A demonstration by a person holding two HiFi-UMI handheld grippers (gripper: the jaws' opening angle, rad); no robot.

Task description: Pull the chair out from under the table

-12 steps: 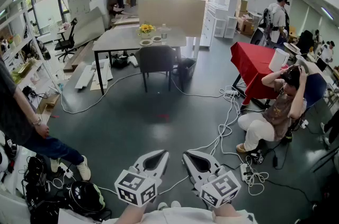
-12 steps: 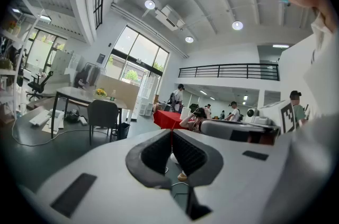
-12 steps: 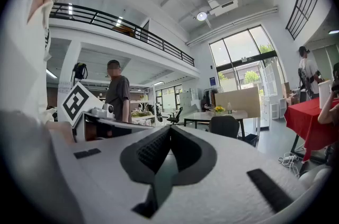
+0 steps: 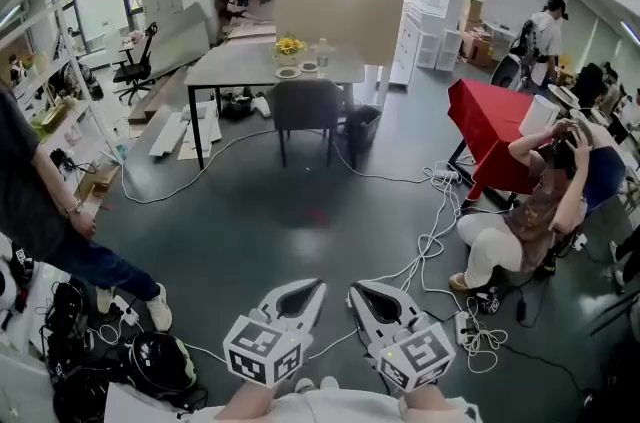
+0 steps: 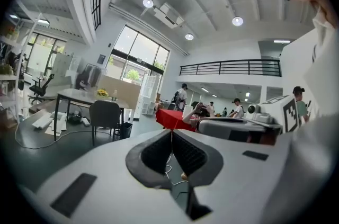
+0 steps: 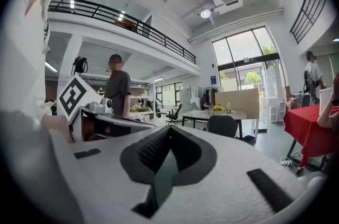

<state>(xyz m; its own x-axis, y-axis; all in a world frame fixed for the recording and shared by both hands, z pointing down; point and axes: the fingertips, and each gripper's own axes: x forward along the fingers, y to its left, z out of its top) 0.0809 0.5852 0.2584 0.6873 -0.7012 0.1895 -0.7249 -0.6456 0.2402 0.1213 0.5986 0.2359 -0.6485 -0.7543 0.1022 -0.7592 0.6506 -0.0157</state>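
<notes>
The left gripper and right gripper have closed, empty jaws. The distant chair at the desk wants a square approach.

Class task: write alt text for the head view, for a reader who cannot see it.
The left gripper and right gripper, fingers shut and empty, point across a grey floor toward a dark chair pushed in at a grey table far ahead. White cables trail over the floor, and a seated person is at the right beside a red-covered table.
</notes>
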